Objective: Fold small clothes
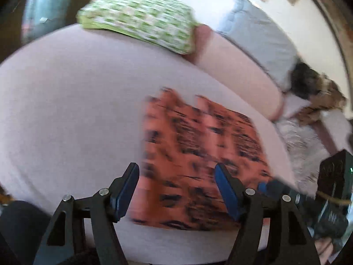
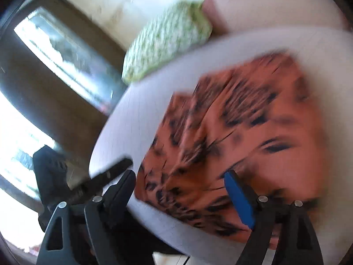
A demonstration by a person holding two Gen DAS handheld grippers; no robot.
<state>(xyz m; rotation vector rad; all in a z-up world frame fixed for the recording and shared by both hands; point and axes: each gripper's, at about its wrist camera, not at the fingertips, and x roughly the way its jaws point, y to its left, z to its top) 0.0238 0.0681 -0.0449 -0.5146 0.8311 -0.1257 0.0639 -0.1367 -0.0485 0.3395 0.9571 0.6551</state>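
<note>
Bare sheet [image 1: 66, 110] left of orange garment [image 1: 198, 154], green pillow [image 1: 141, 19] blocks far edge, grey blanket [image 1: 260, 35] far right.

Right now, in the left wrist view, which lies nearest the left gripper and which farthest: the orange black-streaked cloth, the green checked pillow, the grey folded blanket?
1. Orange black-streaked cloth, on the bed right before the open left gripper.
2. Green checked pillow, far back, upper left.
3. Grey folded blanket, far back, upper right; too close to the pillow to rank.

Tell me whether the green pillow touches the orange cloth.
Apart. The left wrist view shows bare bedsheet between the green pillow and orange cloth.
</note>
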